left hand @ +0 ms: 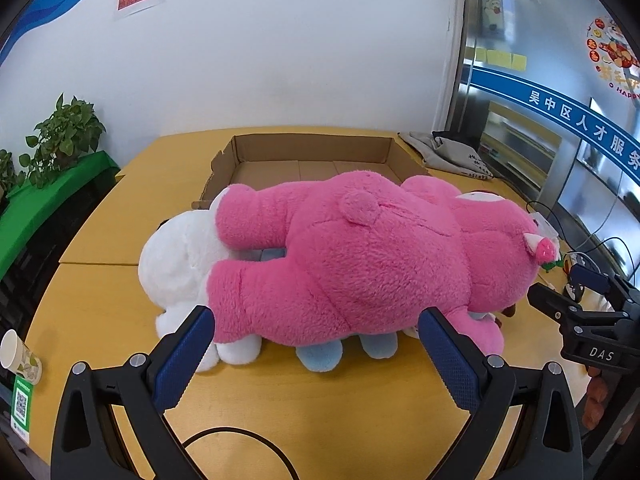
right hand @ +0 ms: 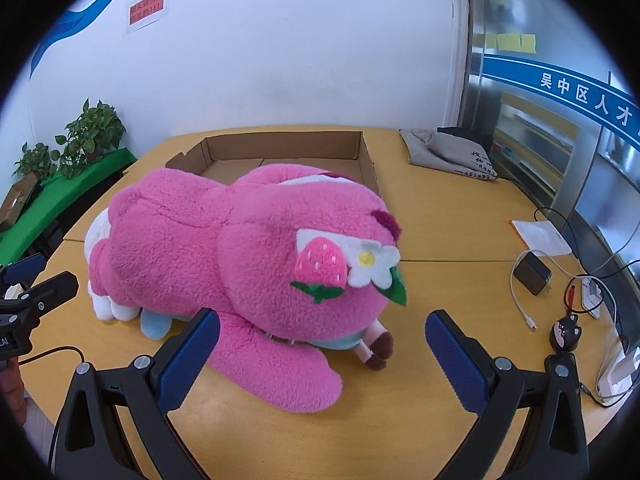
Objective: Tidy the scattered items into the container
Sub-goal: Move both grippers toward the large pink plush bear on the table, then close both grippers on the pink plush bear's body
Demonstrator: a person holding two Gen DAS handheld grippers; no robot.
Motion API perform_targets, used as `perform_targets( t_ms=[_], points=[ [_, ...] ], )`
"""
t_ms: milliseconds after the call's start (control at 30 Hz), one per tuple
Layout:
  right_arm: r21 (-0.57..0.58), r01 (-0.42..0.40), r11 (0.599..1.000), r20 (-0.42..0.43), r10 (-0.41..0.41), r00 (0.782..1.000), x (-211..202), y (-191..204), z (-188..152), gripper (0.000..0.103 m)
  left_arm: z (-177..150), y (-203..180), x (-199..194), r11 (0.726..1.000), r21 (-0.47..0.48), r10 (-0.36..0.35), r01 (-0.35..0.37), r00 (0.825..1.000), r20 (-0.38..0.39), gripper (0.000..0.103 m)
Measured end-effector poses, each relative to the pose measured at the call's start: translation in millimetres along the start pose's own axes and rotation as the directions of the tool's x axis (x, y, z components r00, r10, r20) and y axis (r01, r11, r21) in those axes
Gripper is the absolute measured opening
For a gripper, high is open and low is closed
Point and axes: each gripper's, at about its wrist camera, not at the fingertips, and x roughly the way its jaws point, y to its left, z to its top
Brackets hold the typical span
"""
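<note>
Left wrist view
Left claw [left hand: 316,330]: wide apart, holding nothing, its blue pads either side of the near flank of the pink plush bear.
Pink plush bear [left hand: 360,256]: lying face down on the yellow bench [left hand: 100,240], head toward the right.
White plush toy [left hand: 176,252]: under the bear's legs at the left, partly covered.
Light blue plush [left hand: 320,354]: only its feet poke out beneath the bear's near edge.
Cardboard box [left hand: 316,150]: open and shallow, just behind the pile, nothing visible inside.
Right claw [left hand: 560,300]: seen at the far right near the bear's head.

Right wrist view
Right claw [right hand: 322,338]: wide apart, holding nothing, hovering by the bear's head and near arm.
Pink plush bear [right hand: 224,248]: strawberry and white flower on its ear, resting on the bench [right hand: 440,224].
Cardboard box [right hand: 280,148]: behind the bear.
Left claw [right hand: 36,284]: at the left edge; I cannot tell its gap from here.
Grey bag [right hand: 448,152]: on the bench, right of the box.
</note>
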Motion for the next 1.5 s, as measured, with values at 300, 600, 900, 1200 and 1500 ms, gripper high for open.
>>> perform_targets(
  t_ms=[300, 600, 900, 1200, 1500],
  points=[
    [0.005, 0.011, 1.0, -0.037, -0.011, 0.999, 13.3, -3.2, 0.9, 0.103, 6.4, 4.6, 18.3, 0.999, -0.016, -0.045, 0.045, 0.998, -0.036, 0.103],
    [0.019, -0.008, 1.0, -0.063, 0.01, 0.998, 20.1, -6.4, -1.1, 0.103, 13.5, 0.7, 27.9, 0.996, -0.028, -0.086, 0.085, 0.995, -0.056, 0.103],
    [0.042, -0.057, 0.997, -0.04, 0.059, 0.997, 19.6, -14.5, 1.6, 0.103, 16.2, 2.9, 33.3, 0.991, -0.042, -0.134, 0.13, 0.987, -0.085, 0.103],
    [0.07, -0.091, 0.993, 0.017, 0.09, 0.996, 22.2, -36.1, 27.3, 0.103, 42.0, 12.6, 49.0, 0.979, -0.075, -0.197, 0.19, 0.975, -0.099, 0.103],
    [0.086, -0.134, 0.987, -0.043, 0.138, 0.99, 79.3, -46.9, 40.2, 0.103, 62.1, 10.8, 118.1, 0.95, -0.064, -0.313, 0.306, 0.929, -0.197, 0.101]
  ],
)
